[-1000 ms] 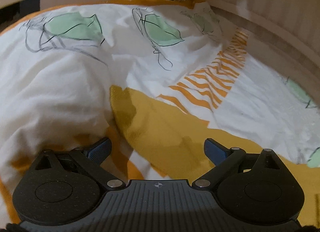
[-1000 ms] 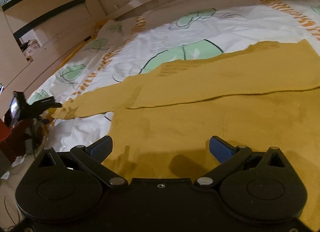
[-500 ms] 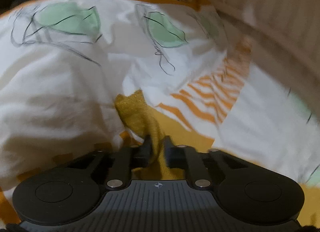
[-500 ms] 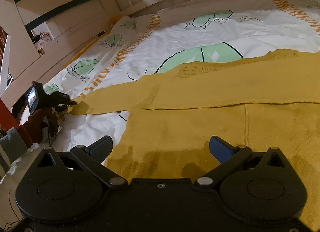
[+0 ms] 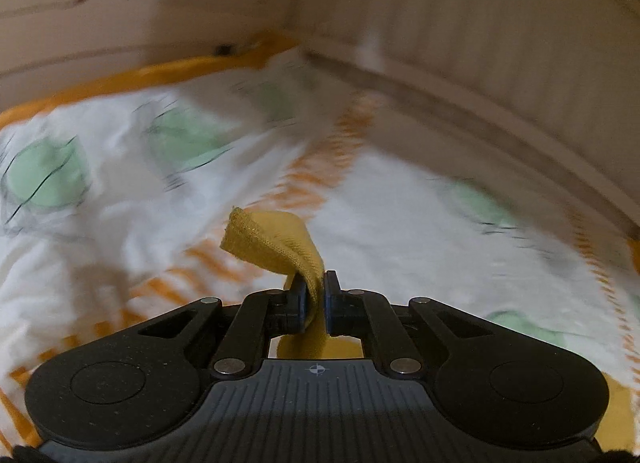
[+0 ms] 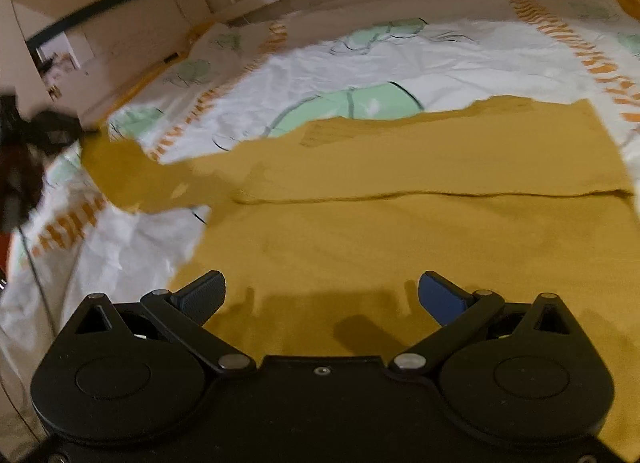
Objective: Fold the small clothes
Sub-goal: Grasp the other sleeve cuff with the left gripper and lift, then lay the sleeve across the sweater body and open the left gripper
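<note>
We see the right gripper (image 6: 321, 297) with jaws spread wide, hovering over a mustard-yellow garment (image 6: 420, 231) lying flat on a white bedsheet (image 6: 304, 75) printed with green shapes and orange stripes. One sleeve (image 6: 132, 167) extends left toward a dark, blurred object (image 6: 44, 131).

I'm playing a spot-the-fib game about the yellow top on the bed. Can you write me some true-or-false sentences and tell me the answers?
1. The left gripper is pinching a bit of the yellow top. True.
2. The right gripper is squeezed shut on the cloth. False: its fingers stand wide apart, holding nothing.
3. The bedsheet has green shapes and orange stripes. True.
4. The yellow top is rolled into a ball. False: in the right wrist view it lies mostly spread flat.
5. The right gripper is over the yellow top. True.
</note>
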`<state>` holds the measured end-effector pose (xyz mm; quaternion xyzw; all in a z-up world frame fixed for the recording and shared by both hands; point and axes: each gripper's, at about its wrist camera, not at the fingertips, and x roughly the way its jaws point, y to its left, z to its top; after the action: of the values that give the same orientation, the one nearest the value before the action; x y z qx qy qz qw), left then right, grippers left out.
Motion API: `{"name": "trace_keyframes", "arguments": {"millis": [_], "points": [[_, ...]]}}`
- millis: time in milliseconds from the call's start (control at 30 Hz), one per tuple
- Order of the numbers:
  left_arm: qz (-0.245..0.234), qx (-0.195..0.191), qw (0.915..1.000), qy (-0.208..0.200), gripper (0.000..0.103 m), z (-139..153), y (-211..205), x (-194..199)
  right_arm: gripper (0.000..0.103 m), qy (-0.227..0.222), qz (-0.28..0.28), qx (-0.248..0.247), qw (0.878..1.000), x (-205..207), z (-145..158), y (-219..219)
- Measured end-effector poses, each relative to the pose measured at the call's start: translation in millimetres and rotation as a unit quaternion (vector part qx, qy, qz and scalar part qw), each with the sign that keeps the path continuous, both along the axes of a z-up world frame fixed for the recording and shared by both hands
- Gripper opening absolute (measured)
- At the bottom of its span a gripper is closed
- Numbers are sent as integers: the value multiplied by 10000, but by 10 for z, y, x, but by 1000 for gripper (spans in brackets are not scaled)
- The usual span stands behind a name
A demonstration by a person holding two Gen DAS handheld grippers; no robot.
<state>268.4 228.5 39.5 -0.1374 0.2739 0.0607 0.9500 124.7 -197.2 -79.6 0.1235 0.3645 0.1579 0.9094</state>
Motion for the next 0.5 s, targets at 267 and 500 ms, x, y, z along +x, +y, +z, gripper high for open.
{"name": "trace_keyframes", "arguments": {"millis": [267, 500], "points": [[-1024, -22, 9944, -261, 8, 420, -1221, 69, 103, 126, -339, 10, 9993, -265, -49, -411], [-1668, -185, 9857, -176, 8, 230, -2359, 212, 103, 38, -630, 267, 9977, -460, -29, -712]]}}
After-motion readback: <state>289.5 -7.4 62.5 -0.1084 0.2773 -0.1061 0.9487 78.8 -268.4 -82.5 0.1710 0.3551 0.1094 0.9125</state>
